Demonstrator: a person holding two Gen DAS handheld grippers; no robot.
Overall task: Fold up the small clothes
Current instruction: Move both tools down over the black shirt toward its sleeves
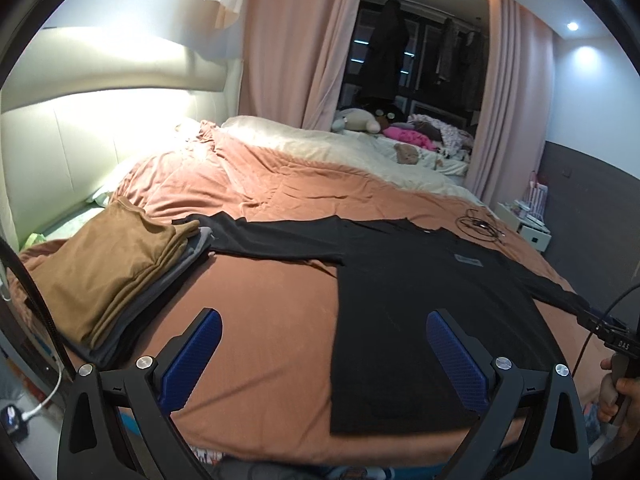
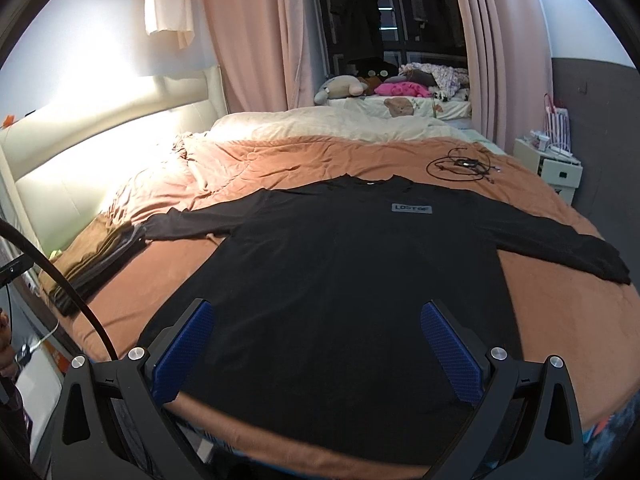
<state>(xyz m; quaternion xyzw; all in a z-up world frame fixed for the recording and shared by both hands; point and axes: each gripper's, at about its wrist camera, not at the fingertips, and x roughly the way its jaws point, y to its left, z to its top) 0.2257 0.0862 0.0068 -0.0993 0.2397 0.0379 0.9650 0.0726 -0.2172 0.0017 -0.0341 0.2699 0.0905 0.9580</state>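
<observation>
Both grippers [image 1: 324, 354] [image 2: 318, 346] hang released above the shirt [image 2: 340, 280].
Shirt lies flat, sleeves spread; folded pile [image 1: 108, 264] touches its left sleeve.

Bedroom — pink curtains [image 2: 248, 36], dark window [image 2: 384, 12], lit padded headboard [image 1: 80, 132], white nightstand [image 2: 556, 168]

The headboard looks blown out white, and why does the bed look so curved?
In both wrist views, lighting above the headboard overexposes it to glare; the fisheye lens bows the bed's edges. The black shirt is so dark that its folds barely show; the chest label reads blurred.
</observation>
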